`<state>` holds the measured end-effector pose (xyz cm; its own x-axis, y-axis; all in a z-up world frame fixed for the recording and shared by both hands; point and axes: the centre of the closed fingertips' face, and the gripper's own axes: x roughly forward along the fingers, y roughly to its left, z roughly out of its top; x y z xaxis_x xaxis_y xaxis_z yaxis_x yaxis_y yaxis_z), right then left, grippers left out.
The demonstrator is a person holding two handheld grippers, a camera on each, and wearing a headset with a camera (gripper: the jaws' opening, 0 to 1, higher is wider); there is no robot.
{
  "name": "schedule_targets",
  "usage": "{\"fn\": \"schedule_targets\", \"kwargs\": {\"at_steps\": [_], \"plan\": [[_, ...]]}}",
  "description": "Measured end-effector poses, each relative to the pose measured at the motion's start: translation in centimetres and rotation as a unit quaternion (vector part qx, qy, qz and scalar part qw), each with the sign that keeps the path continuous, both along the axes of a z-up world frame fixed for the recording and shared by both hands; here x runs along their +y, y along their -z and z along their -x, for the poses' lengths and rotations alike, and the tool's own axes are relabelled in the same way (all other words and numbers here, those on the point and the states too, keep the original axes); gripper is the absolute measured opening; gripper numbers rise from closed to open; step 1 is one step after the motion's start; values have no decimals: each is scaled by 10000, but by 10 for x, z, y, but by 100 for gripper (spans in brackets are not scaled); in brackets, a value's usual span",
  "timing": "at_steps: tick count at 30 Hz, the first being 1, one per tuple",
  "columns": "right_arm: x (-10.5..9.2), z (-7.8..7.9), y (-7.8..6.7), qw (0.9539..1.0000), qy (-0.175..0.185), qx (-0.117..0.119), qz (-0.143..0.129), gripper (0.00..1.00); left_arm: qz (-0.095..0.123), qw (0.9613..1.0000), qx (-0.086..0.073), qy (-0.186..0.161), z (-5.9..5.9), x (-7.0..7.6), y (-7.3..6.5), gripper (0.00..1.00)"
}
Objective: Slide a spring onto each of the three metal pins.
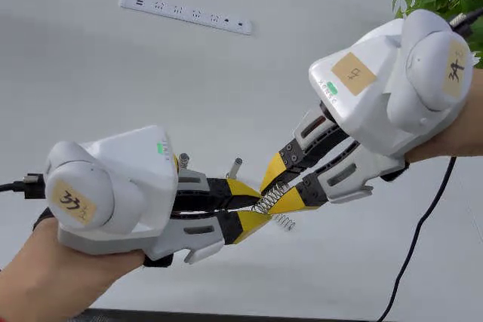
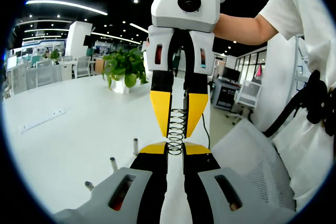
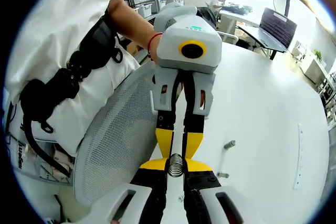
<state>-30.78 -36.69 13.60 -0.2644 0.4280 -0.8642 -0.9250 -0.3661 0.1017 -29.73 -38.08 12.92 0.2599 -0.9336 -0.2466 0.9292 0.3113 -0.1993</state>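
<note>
Since a coil this small twists easily in a single grip, we hold the spring (image 2: 176,128) in the air between both tools. In the head view the left tool (image 1: 253,206) comes in from 8 o'clock and the right tool (image 1: 279,188) from 2 o'clock, meeting tip to tip above the worktop (image 1: 226,73). Each tool's jaws are drawn close and clamped on the spring, the left on one end and the right on the coils beyond it. We judge this to be a regrip, meant to line the spring's axis up so that an open end can go down over a pin.

The three pins (image 2: 113,164) stand upright on the worktop at about 8 o'clock of the left tool's tips in the left gripper view, apart from both tools, and all look bare. A second spring (image 1: 284,221) lies flat on the worktop at 5 o'clock of the held one.

The spring is a short coil of thin bright wire. Its turns are evenly spaced with gaps between them, and it is straight, not squashed. The right gripper view looks into its open bore.
</note>
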Motion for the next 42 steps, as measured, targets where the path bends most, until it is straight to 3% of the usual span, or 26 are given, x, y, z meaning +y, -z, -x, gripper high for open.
{"fn": "schedule_targets", "kwargs": {"at_steps": [13, 18, 30, 33, 42], "plan": [[5, -4, 6, 10000, 79, 16, 57, 7, -99, 9999, -118, -21, -2, 4, 5, 7], [5, -12, 4, 9997, 231, 3, 26, 7, -185, 9997, -143, -112, -5, 14, 11, 10], [2, -55, 12, 9948, 853, -514, 191, 7, -530, 9960, -72, -710, -20, 65, 35, 30], [1, -66, 18, 9930, 947, -638, 294, 7, -588, 9948, -107, -830, -23, 78, 38, 34], [1, -94, 38, 9869, 1241, -859, 577, 7, -778, 9907, 9, -1120, -31, 113, 53, 51]]}}
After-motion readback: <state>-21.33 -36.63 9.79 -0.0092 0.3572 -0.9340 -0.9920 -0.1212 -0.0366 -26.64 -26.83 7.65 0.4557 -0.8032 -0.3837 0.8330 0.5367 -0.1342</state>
